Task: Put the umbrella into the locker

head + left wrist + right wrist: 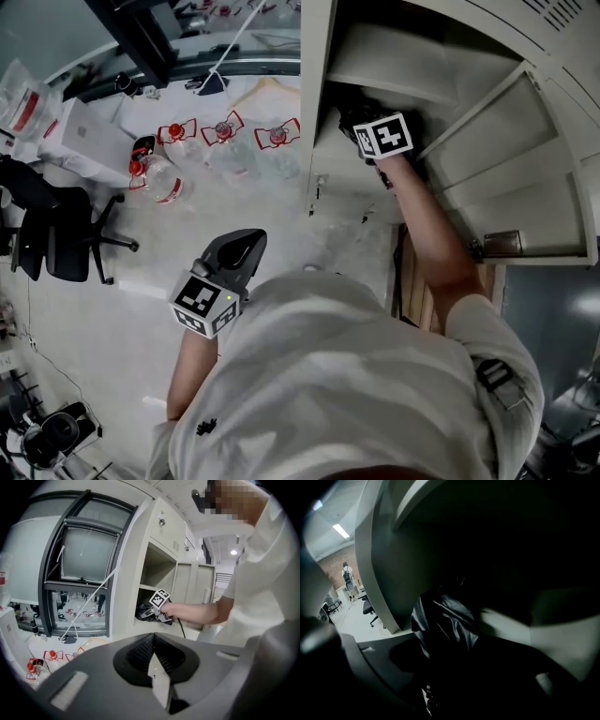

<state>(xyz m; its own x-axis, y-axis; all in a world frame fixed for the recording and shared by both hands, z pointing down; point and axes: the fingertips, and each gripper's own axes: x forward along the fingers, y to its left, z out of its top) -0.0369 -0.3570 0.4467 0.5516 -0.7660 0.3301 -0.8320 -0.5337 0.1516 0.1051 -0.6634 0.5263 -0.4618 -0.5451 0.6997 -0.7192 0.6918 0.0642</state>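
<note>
The black folded umbrella [445,620] fills the space between my right gripper's jaws, its crumpled fabric dark against the locker's pale inner wall. My right gripper [354,117] reaches into the open compartment of the beige locker [323,112], shut on the umbrella [345,101]. In the left gripper view the right gripper [147,613] sits at the compartment's mouth with the umbrella [142,607] in front of it. My left gripper [246,239] hangs in the air to the left of the locker, shut with nothing in it; its jaws [153,641] point toward the locker [161,566].
The locker's door [525,159] stands swung open to the right. Several plastic bottles with red labels [223,131] lie on the floor by the window [84,559]. A black office chair [56,234] stands at the left.
</note>
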